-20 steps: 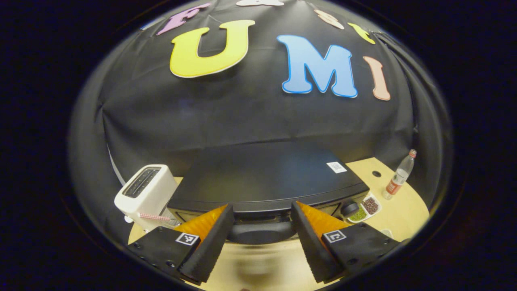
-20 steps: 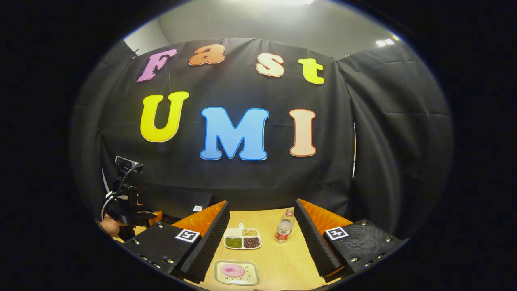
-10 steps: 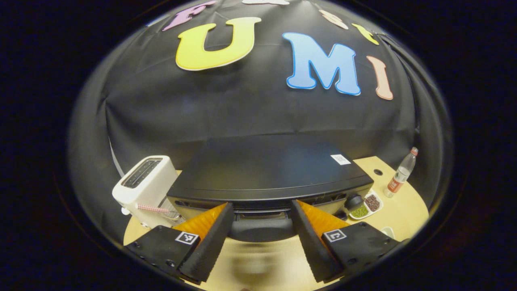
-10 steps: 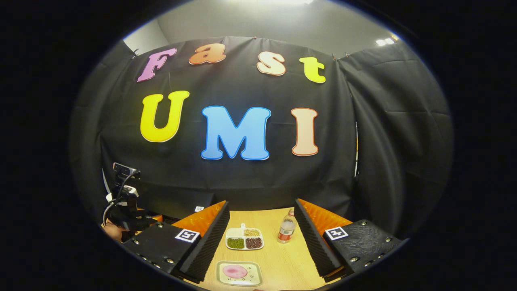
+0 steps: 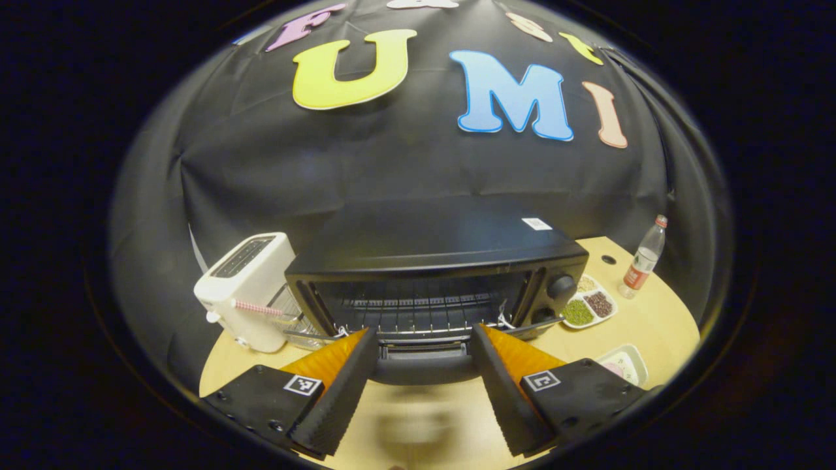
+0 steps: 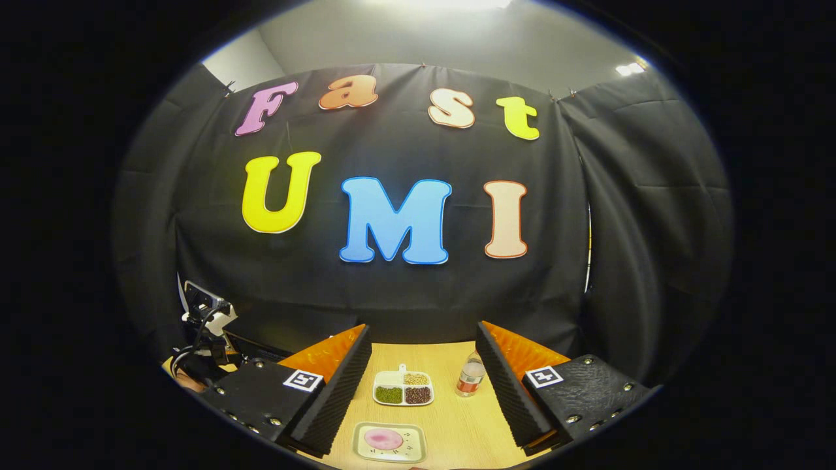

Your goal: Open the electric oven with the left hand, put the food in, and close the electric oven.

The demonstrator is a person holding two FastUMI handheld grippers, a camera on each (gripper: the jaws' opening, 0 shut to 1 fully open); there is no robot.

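**Oven door part-way down, handle between the left jaws; food plate low between the right jaws**

Left gripper view. The left gripper (image 5: 423,375) sits at the bottom centre of the frame with its jaws spread wide. The dark door handle (image 5: 423,367) of the electric oven (image 5: 431,261) lies crosswise in the gap between the two fingers, at about their far ends. The fingers flank it; whether either one touches it cannot be told, and they do not pinch it. The door is swung down toward the camera, so the cavity stands open in the middle of the frame, with the wire rack (image 5: 418,310) visible inside. Two knobs (image 5: 563,286) sit on the right side of the oven front.

Left of the oven, centre left of the frame, stands a white toaster (image 5: 245,287). To the right, a divided dish of beans (image 5: 588,307) lies just beside the oven's corner; a bottle (image 5: 641,258) stands upright farther right. The plate of food (image 5: 624,362) shows at lower right, on the wooden table (image 5: 659,320), well apart from the oven opening.

Right gripper view. The right gripper (image 6: 423,391) is also wide open and holds nothing. The plate of food (image 6: 390,442) lies at the bottom centre, between the fingers and below them, not touched. The bean dish (image 6: 403,388) and bottle (image 6: 470,378) lie beyond it. The other gripper (image 6: 206,326) shows at lower left.
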